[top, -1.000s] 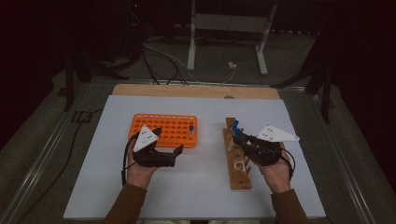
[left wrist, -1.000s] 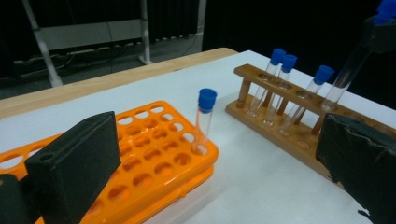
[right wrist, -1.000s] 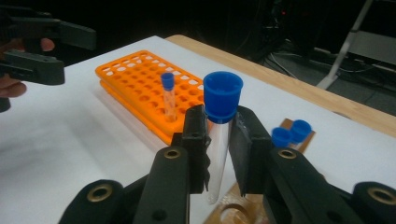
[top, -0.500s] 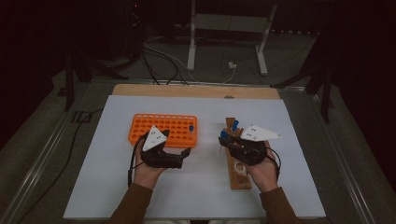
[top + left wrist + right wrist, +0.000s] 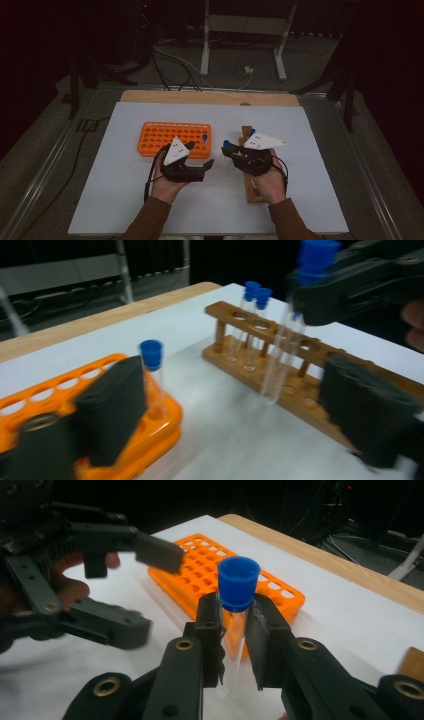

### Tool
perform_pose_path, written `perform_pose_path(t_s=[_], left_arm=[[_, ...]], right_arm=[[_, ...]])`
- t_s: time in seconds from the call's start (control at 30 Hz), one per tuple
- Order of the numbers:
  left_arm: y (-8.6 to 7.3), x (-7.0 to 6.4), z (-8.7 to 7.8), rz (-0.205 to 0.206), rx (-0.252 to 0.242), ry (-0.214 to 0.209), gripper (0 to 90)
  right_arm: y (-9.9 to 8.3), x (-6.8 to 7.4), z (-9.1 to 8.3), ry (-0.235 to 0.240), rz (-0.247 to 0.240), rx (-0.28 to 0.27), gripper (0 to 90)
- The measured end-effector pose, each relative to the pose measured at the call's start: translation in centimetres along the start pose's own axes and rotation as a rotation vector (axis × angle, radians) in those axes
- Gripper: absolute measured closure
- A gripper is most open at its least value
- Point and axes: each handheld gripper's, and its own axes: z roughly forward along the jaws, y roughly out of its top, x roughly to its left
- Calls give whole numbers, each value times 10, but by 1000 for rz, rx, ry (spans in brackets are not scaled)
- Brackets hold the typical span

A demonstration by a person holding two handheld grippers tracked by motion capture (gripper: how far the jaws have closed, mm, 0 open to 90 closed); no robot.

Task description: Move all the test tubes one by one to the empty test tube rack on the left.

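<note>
Right gripper (image 5: 232,630) clamped on one clear blue-capped test tube (image 5: 235,611), held in the air between both racks. Left gripper (image 5: 225,410) jaws spread wide. Orange plastic rack (image 5: 150,432): one capped tube (image 5: 152,377). Wooden rack (image 5: 280,347): two capped tubes (image 5: 254,322).

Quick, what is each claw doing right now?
Left gripper: open, holding nothing.
Right gripper: closed on a blue-capped test tube.

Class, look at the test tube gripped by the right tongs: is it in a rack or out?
Out. The right tongs hold the test tube in the air, between the wooden rack and the orange rack.
</note>
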Motion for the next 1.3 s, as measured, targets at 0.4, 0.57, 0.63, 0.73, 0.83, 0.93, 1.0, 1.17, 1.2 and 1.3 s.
perform_pose_path(t_s=[0.4, 0.57, 0.63, 0.73, 0.83, 0.93, 1.0, 1.17, 1.2, 1.3], left_arm=[[-2, -8, 14, 52, 5, -90, 647], [-2, -8, 15, 55, 12, -97, 725], [-2, -8, 15, 56, 12, -98, 732], [-2, -8, 15, 56, 10, -99, 745], [-3, -7, 15, 57, 9, -101, 761], [-3, -7, 15, 59, 11, -106, 771], [-3, -7, 15, 64, 12, -106, 778], [-3, -7, 15, 69, 12, -105, 781], [-4, -7, 15, 69, 14, -99, 781], [-5, -3, 14, 58, 18, -88, 781]], right_arm=[[3, 11, 11, 40, 5, -2, 766], [2, 12, 12, 53, 13, -7, 766], [2, 12, 12, 59, 17, -9, 766], [2, 13, 13, 65, 20, -9, 767], [2, 13, 13, 69, 19, -8, 767], [2, 14, 13, 69, 19, -6, 767], [2, 14, 13, 69, 19, -4, 766], [2, 14, 13, 71, 19, -2, 758], [2, 14, 13, 70, 18, -4, 746], [2, 12, 10, 65, 23, -14, 666]])
